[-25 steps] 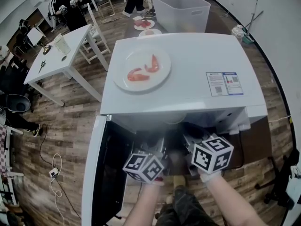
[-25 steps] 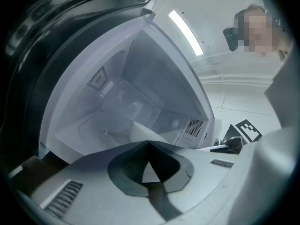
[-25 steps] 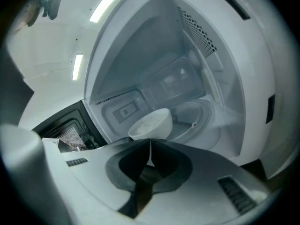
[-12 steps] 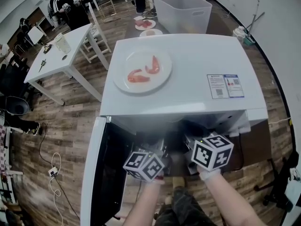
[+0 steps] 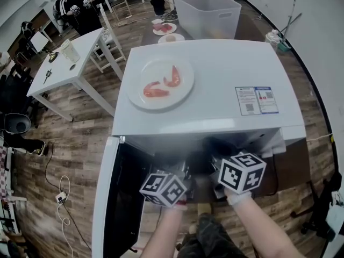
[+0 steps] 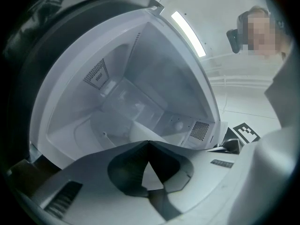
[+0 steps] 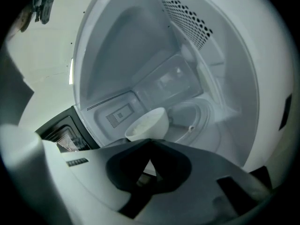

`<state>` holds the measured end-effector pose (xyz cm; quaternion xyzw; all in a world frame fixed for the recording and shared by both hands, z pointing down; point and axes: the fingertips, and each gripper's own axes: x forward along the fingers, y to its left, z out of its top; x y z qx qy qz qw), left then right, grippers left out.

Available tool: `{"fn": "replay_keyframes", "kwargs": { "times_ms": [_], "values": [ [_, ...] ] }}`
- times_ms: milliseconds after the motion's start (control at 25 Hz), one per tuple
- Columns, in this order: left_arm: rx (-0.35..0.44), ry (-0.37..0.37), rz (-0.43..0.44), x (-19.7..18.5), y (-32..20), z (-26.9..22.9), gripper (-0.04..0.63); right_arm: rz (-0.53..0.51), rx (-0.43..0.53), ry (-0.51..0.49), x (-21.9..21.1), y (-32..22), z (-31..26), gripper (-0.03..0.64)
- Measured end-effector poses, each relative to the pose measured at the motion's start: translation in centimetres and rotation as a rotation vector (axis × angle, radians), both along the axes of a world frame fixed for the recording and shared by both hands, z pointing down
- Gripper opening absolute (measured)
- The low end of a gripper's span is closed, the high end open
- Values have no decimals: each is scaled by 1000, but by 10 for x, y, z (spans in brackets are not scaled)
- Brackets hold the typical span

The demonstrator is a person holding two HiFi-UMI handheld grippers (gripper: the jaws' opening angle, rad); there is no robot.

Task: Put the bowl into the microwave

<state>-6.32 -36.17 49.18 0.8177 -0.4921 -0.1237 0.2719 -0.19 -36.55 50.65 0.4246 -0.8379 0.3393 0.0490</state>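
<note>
A white bowl (image 7: 147, 122) with something white in it stands inside the open white microwave (image 5: 215, 69), on its floor by the turntable. My right gripper (image 7: 150, 142) is at the oven mouth just short of the bowl. Its jaws are closing, their tips meet, and nothing is between them. My left gripper (image 6: 149, 143) is beside it, shut and empty, with the bowl's side (image 6: 138, 131) showing just past its tips. In the head view only the two marker cubes (image 5: 164, 190) (image 5: 242, 172) show at the opening, and the bowl is hidden.
The microwave door (image 5: 105, 198) swings open to the left. A plate (image 5: 180, 93) with two shrimps lies on the microwave's top. Behind stand a white tub (image 5: 207, 12) and small plates (image 5: 164, 28). A white table (image 5: 64, 63) and people are at the far left.
Both grippers stay at the microwave's mouth and have hardly moved. The head view has shifted slightly.
</note>
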Motion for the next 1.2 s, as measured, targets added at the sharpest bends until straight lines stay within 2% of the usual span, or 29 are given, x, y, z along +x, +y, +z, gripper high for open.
{"fn": "replay_keyframes", "kwargs": {
  "times_ms": [400, 600, 800, 960, 1200],
  "values": [
    [1, 13, -12, -1, -5, 0, 0, -3, -9, -1, -1, -2, 3, 5],
    [9, 4, -14, -1, -3, -2, 0, 54, -13, -22, 6, -1, 4, 3],
    [16, -16, -12, -3, 3, -3, 0, 8, 22, -92, -1, 7, -4, 5],
    [20, -24, -15, -4, 10, -4, 0, 21, 15, -124, 0, 14, -4, 2],
    [29, -37, -3, -2, 23, -1, 0, -30, 39, -83, -4, 30, -9, 2]
  ]
}}
